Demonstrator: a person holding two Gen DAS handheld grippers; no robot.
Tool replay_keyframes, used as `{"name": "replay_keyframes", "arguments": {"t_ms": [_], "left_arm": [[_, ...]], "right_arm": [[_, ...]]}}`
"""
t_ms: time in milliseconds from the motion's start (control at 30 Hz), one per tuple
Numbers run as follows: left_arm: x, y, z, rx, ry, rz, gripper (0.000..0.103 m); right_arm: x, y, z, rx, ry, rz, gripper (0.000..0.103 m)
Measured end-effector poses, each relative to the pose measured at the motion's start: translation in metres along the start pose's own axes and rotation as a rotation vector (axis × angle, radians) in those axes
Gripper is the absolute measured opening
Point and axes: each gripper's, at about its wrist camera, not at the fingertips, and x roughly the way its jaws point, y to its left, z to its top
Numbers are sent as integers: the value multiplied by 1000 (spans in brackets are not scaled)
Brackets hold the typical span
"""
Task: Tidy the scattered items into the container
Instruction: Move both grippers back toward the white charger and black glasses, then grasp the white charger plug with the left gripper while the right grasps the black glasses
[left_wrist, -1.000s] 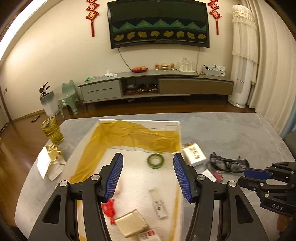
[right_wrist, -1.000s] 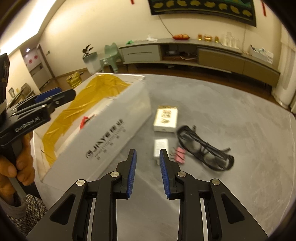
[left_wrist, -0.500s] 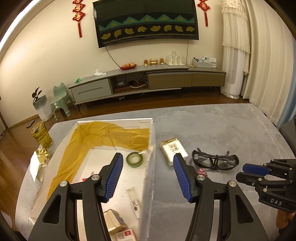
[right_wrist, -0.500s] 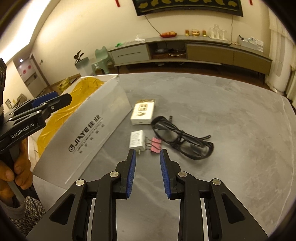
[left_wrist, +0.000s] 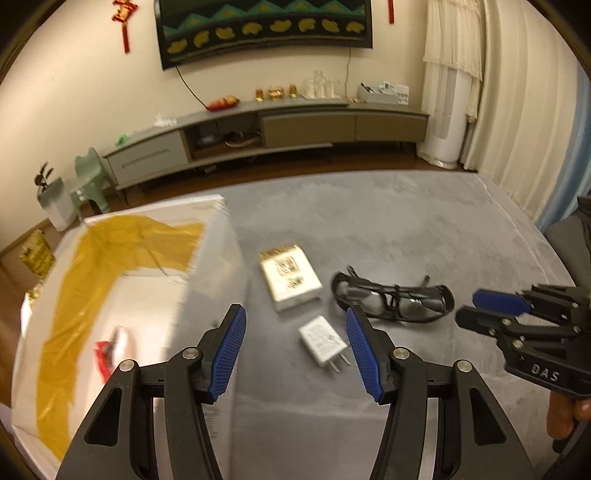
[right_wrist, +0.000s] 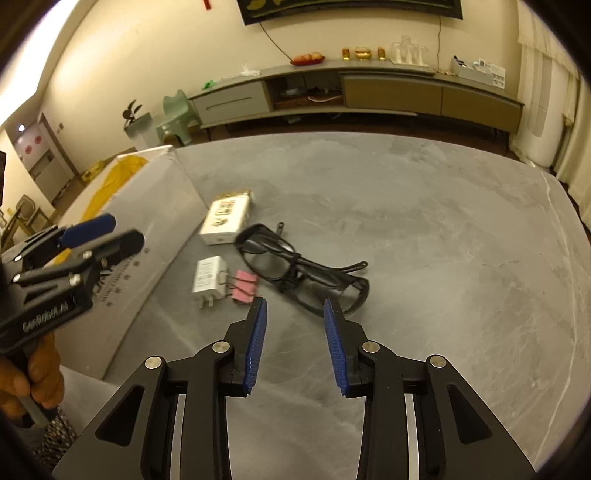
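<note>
We count four loose things on the grey, marbled table: one flat white packet with a gold edge and a printed code, one small white plug with two metal prongs, one pair of black-framed glasses with clear lenses, and two pink binder clips lying side by side, touching the plug. One white box stands at the left, lined with yellow tape, with something red blurred inside.

Our left gripper has its ribbed blue pads spread wide and empty; the plug lies on the table between and just ahead of its tips, the packet farther on, the box wall beside its left finger. Our right gripper is parted more narrowly and holds nothing; the near end of the glasses lies just ahead of its tips, the clips just beyond its left finger.
</note>
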Motion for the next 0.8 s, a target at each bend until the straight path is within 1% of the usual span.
{"name": "replay_keyframes", "arguments": {"t_ms": [100, 167, 233, 333, 433, 500, 533, 567, 600, 667, 700, 767, 800], "left_arm": [[19, -5, -1, -20, 42, -15, 58], [33, -8, -3, -45, 65, -20, 58], [45, -9, -4, -69, 82, -22, 58], [61, -11, -4, -74, 87, 3, 58], [76, -11, -9, -66, 103, 16, 58], [86, -9, -15, -58, 134, 28, 50], [89, -7, -18, -67, 148, 23, 39], [91, -3, -20, -75, 155, 24, 38], [90, 0, -22, -83, 153, 27, 38], [88, 10, -25, -116, 158, 4, 38], [87, 13, -27, -138, 160, -20, 38], [85, 16, -31, -163, 162, -63, 39], [84, 15, -32, -164, 160, -70, 39]], "right_arm": [[7, -1, 6, -24, -6, -4, 37], [11, 0, 11, -46, -13, 3, 41], [14, 2, 15, -67, -20, 10, 41], [23, 7, 20, -124, -28, 27, 42], [38, 8, 20, -165, -11, 37, 42], [49, 5, 16, -168, 20, 33, 42], [55, 3, 15, -159, 58, 30, 42], [59, 1, 13, -147, 97, 21, 41], [58, 1, 13, -146, 112, 24, 41], [54, 2, 11, -126, 171, 81, 41], [49, 5, 10, -142, 159, 82, 41], [41, 12, 11, -185, 125, 50, 42], [39, 15, 12, -210, 101, 28, 42]]}}
